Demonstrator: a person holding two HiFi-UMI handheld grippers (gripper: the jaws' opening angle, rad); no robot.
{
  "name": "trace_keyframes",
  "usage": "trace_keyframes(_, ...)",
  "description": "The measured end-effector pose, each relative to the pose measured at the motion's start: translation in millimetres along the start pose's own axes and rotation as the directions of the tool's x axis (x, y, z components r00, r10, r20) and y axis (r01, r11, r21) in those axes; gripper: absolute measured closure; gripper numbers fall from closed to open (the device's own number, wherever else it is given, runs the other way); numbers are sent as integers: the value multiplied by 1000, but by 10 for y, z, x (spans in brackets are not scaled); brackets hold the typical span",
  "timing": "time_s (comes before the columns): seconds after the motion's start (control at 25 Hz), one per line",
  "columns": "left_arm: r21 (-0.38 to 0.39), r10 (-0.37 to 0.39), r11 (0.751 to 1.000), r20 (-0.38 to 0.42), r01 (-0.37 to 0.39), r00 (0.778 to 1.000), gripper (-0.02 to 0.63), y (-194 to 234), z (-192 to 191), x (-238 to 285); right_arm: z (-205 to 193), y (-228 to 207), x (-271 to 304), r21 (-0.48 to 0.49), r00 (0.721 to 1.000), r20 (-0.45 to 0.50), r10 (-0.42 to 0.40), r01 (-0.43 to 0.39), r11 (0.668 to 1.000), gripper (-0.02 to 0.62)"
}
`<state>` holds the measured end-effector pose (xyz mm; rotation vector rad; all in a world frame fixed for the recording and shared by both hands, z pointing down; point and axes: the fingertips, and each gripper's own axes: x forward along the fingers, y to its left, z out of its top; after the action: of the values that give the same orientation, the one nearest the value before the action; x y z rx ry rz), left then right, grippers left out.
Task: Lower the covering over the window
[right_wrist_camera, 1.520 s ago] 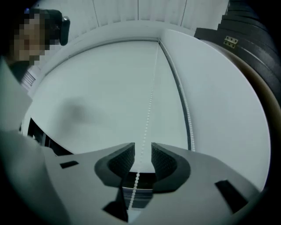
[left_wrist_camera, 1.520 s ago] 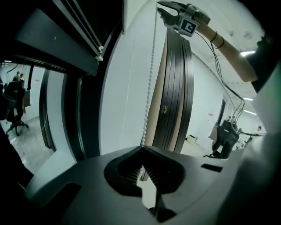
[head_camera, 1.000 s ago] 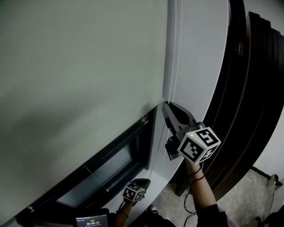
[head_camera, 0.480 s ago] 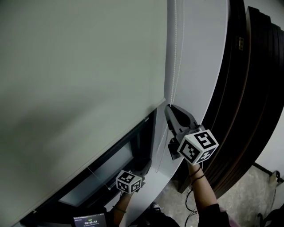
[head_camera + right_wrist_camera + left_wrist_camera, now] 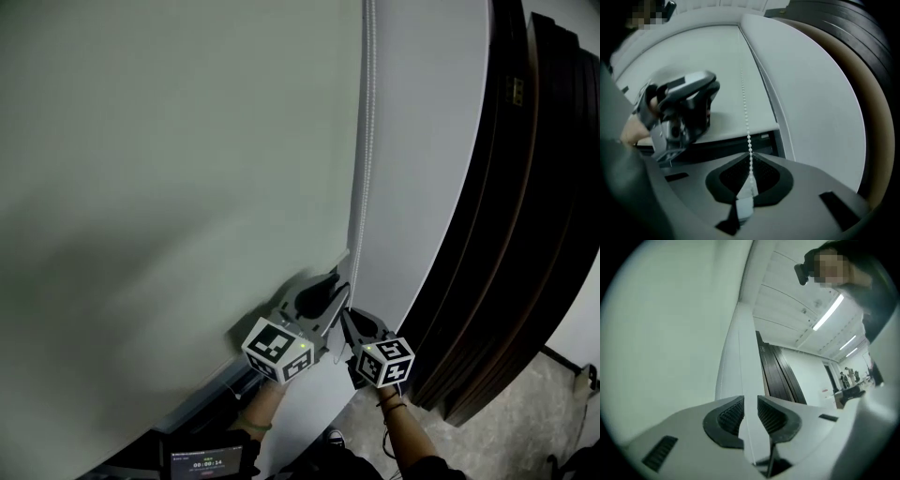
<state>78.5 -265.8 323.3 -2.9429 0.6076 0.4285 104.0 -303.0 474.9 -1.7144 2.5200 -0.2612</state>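
The right tongs [image 5: 750,164] are closed on the bead chain [image 5: 744,108]. The left tongs [image 5: 750,416], just left of them, have just been opening. Their pads stand apart, with a thin white line, probably the chain, between them and ungripped. The roller blind [image 5: 169,141] covers most of the opening. Only a dark strip of window [image 5: 717,144] below its hem remains uncovered, so lowering is judged nearly complete.

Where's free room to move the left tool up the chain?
Free: the upper chain beside the blind, and bare wall up to the dark panels. Crowded at the blind's lower corner: right tool shut on chain, left tool beside it, jaws just opened, gripping nothing.
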Motion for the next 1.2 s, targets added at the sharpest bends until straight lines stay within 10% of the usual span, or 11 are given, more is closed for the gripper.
trace_keyframes(0.28,63,-31,997,-47,34,998,506,51,136,323,-588,174,-49,52,998,-66,19,-16,999,574)
trace_keyframes(1.2,83,29,996,59,-34,998,595,144,274,194,-629,214,-619,-13,996,-88,-4,3,1000,568)
